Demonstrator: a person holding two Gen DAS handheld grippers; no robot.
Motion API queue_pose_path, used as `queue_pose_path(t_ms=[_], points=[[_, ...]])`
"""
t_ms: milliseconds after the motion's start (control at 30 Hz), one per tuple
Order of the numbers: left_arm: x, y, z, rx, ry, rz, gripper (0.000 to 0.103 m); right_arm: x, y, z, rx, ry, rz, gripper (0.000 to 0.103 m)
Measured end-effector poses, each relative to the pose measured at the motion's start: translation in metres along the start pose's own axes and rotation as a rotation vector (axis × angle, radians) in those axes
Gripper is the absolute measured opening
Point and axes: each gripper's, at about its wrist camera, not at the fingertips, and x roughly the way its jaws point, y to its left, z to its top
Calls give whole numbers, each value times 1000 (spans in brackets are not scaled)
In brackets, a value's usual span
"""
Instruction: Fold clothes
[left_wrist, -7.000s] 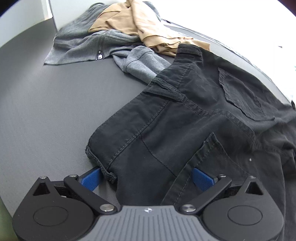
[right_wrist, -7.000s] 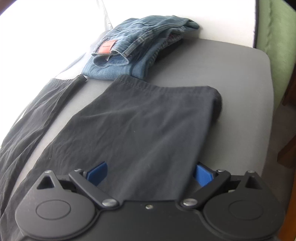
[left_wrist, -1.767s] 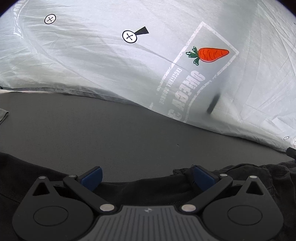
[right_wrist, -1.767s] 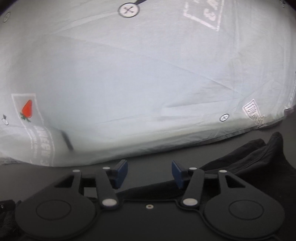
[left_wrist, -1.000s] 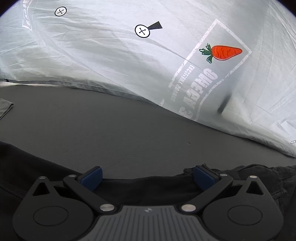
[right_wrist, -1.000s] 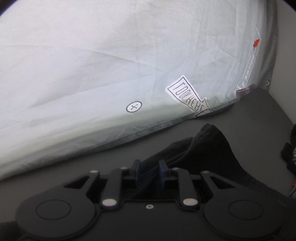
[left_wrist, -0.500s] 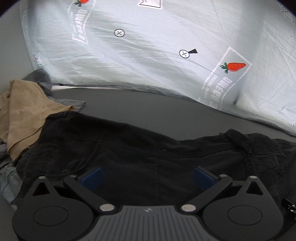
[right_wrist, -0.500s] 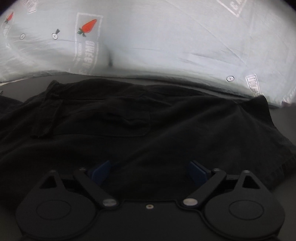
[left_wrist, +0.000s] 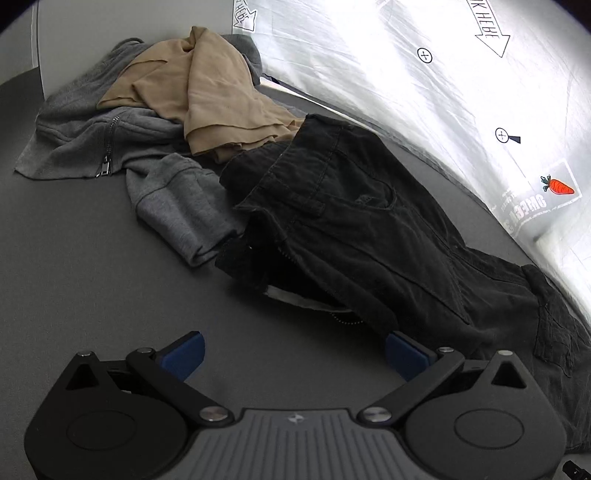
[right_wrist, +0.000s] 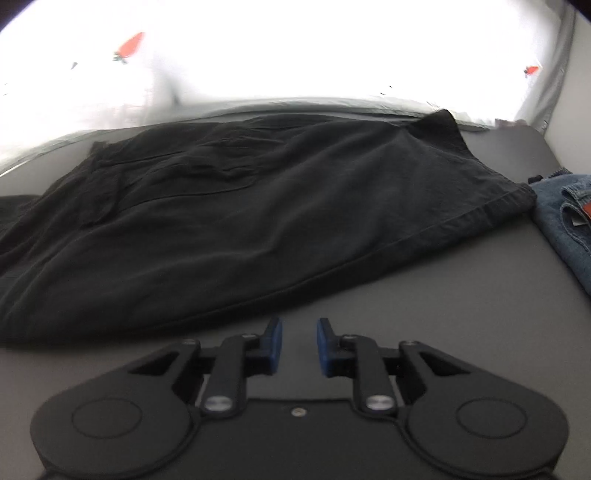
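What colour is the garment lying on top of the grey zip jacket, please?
Tan garment, clearest in the left wrist view.

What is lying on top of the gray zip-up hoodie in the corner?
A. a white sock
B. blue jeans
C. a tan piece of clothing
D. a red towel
C: in the left wrist view a crumpled tan garment is draped over the gray zip-up hoodie, just beyond the waistband of the black trousers.

Bare grey tabletop (left_wrist: 92, 280) lies open beside the black trousers (left_wrist: 369, 236); grey hoodie (left_wrist: 110, 147) blocks beyond.
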Motion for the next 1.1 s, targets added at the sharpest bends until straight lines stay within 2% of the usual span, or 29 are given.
queue_pose_path(t_ms=[200, 333, 433, 500, 700, 867, 967, 1100], points=[[10, 6, 12, 62, 15, -105, 101, -27, 78, -12, -99, -2, 153, 14], [26, 18, 34, 3, 27, -197, 102, -27, 118, -1, -157, -29, 185, 14], [39, 26, 51, -52, 28, -219, 102, -22, 134, 13, -142, -45, 225, 14], [49, 30, 59, -93, 40, -233, 103, -19, 149, 23, -175, -64, 221, 14], [66, 33, 69, -149, 40, -225, 103, 25, 188, 57, -257, -49, 200, 12], [65, 25, 69, -116, 22, -183, 103, 73, 221, 112, -330, -79, 208, 11], [64, 22, 67, -115, 7, -152, 103, 110, 234, 147, -302, -49, 229, 10], [64, 17, 67, -136, -8, -106, 102, 125, 243, 155, -321, -42, 225, 8]])
